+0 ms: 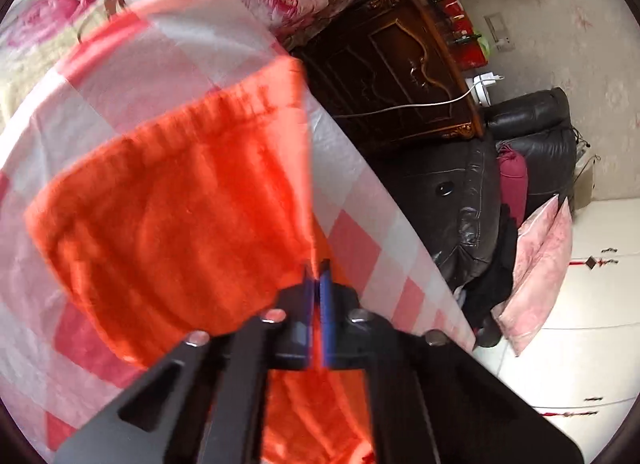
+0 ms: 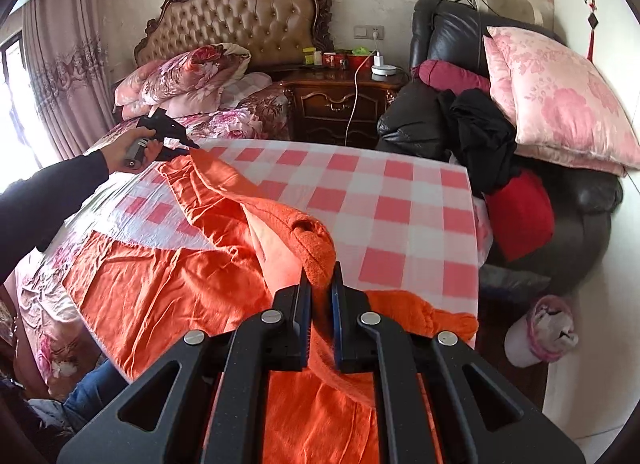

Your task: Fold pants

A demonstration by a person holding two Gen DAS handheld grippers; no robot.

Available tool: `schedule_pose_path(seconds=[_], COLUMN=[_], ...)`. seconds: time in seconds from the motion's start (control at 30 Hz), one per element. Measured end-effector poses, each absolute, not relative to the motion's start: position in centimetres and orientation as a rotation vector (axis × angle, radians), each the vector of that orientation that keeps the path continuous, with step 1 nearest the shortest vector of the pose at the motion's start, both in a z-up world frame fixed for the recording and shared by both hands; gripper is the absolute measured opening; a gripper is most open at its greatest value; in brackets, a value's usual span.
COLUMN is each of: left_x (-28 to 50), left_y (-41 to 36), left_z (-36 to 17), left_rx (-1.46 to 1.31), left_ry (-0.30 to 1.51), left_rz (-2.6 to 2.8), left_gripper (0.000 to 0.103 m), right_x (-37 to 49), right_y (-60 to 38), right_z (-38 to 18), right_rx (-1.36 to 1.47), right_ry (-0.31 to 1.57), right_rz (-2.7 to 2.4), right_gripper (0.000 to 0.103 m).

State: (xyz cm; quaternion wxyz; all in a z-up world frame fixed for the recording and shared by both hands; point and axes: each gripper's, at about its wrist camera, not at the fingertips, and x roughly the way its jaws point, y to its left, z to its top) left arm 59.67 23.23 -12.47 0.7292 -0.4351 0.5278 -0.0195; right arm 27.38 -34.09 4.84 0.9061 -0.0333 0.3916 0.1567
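The orange pants (image 2: 168,284) lie on a pink-and-white checked cloth (image 2: 384,199) on the bed. My right gripper (image 2: 321,284) is shut on a thick folded hem of the pants near the cloth's front edge. My left gripper (image 2: 192,145), seen far left in the right wrist view, is shut on the other end and holds it lifted above the cloth. In the left wrist view the left gripper (image 1: 319,272) pinches the edge of the orange pants (image 1: 180,203), which hang blurred over the checked cloth (image 1: 180,47).
A dark wooden nightstand (image 2: 340,103) with a white cable stands behind the bed. A black leather armchair (image 2: 580,199) at right holds pink pillows (image 2: 560,103) and dark clothes. Floral bedding (image 2: 180,75) is piled by the headboard. The cloth's right edge drops off.
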Motion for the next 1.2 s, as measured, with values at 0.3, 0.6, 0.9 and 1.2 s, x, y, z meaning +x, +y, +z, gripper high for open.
schedule_pose_path(seconds=[0.3, 0.6, 0.9, 1.2], left_x=[46.9, 18.6, 11.3, 10.1], left_y=[28.2, 31.3, 30.0, 28.9], left_z=[0.1, -5.7, -14.1, -15.4], left_rx=[-1.0, -1.101, -1.133, -1.186], left_ry=[0.875, 0.846, 0.87, 0.862], left_rz=[-0.152, -0.09, -0.056, -0.069], left_gripper=[0.001, 0.001, 0.001, 0.01], right_x=[28.0, 18.5, 12.6, 7.6], right_y=[-35.1, -35.8, -36.5, -43.1], right_z=[5.1, -0.4, -8.4, -7.8], right_rx=[-0.188, -0.152, 0.011, 0.695], right_ry=[0.731, 0.768, 0.943, 0.873], right_rz=[0.257, 0.246, 0.155, 0.088], right_gripper=[0.007, 0.007, 0.024, 0.088])
